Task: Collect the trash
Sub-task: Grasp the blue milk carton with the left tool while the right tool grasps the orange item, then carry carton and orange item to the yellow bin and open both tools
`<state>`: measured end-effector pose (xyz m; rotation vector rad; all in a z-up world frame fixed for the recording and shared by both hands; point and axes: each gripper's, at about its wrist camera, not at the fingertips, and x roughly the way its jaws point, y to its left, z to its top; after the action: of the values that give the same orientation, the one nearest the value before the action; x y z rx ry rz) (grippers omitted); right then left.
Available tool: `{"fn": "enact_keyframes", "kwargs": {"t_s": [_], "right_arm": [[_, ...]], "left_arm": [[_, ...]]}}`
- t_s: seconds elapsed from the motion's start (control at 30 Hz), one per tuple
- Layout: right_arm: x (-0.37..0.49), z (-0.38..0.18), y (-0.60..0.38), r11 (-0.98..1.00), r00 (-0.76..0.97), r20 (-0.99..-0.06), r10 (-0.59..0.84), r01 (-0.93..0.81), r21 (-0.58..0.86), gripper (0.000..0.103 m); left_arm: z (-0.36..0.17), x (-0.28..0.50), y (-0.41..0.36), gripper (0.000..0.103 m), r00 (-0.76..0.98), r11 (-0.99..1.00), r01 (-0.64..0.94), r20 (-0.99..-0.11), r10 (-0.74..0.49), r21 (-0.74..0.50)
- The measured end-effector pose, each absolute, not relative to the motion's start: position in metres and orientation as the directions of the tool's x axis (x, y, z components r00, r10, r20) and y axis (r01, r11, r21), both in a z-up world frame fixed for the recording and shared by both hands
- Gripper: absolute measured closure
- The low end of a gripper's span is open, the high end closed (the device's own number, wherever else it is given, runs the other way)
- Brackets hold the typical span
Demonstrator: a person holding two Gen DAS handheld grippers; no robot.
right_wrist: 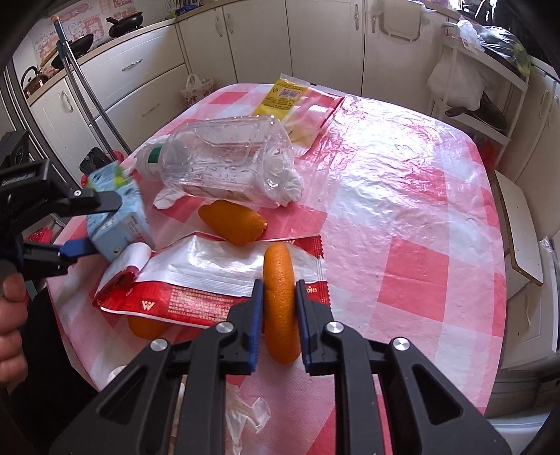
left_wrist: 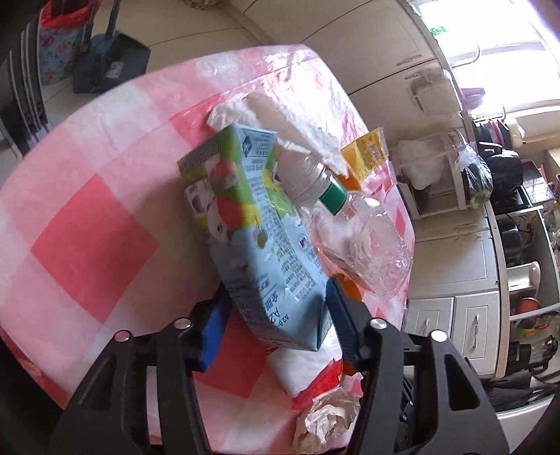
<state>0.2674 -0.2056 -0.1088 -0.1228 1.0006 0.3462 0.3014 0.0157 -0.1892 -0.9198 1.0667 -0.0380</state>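
We see the L gripper (left_wrist: 276, 315) clamped on a light-blue drink carton (left_wrist: 259, 238), raised at the table's (right_wrist: 402, 196) left edge. The R gripper (right_wrist: 279, 308) is clamped on an orange peel (right_wrist: 280, 301) w/ its pads pressing both sides, above a red wrapper (right_wrist: 210, 280). Clear plastic bottle (right_wrist: 224, 161) lies on its side near center; 2nd peel (right_wrist: 232, 220) beside it.

A home kitchen — cream cabinets (right_wrist: 147, 80), woks (right_wrist: 124, 24) and a kettle (right_wrist: 33, 78) on the counter.
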Motion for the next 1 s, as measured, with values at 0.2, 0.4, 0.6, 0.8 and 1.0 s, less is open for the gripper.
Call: {"fn": "enact_keyframes", "kwargs": {"t_s": [0.2,0.4,0.6,0.8,1.0], "right_arm": [[0.267,-0.104,-0.211,0.942,0.505,-0.824,0.258,-0.32,0.1,0.087],[0.268,-0.1,-0.217,0.944,0.508,-0.81,0.294,-0.289,0.161,0.087],[0.267,-0.099,-0.222,0.942,0.513,-0.798,0.317,-0.268,0.202,0.088],[0.259,-0.081,-0.245,0.909,0.558,-0.718,0.415,-0.226,0.35,0.088],[0.224,-0.047,-0.274,0.847,0.649,-0.578,0.494,-0.208,0.489,0.088]], "left_arm": [[-0.175,0.309,0.03,0.071,0.525,0.677,-0.352,-0.735,-0.428,-0.646],[-0.172,0.312,0.037,0.072,0.49,0.74,-0.311,-0.768,-0.413,-0.597],[-0.178,0.322,0.039,0.071,0.474,0.772,-0.318,-0.797,-0.374,-0.551],[-0.155,0.292,0.046,0.077,0.543,0.783,-0.265,-0.758,-0.361,-0.563],[-0.102,0.256,0.041,0.078,0.618,0.798,-0.155,-0.688,-0.381,-0.582]]}}
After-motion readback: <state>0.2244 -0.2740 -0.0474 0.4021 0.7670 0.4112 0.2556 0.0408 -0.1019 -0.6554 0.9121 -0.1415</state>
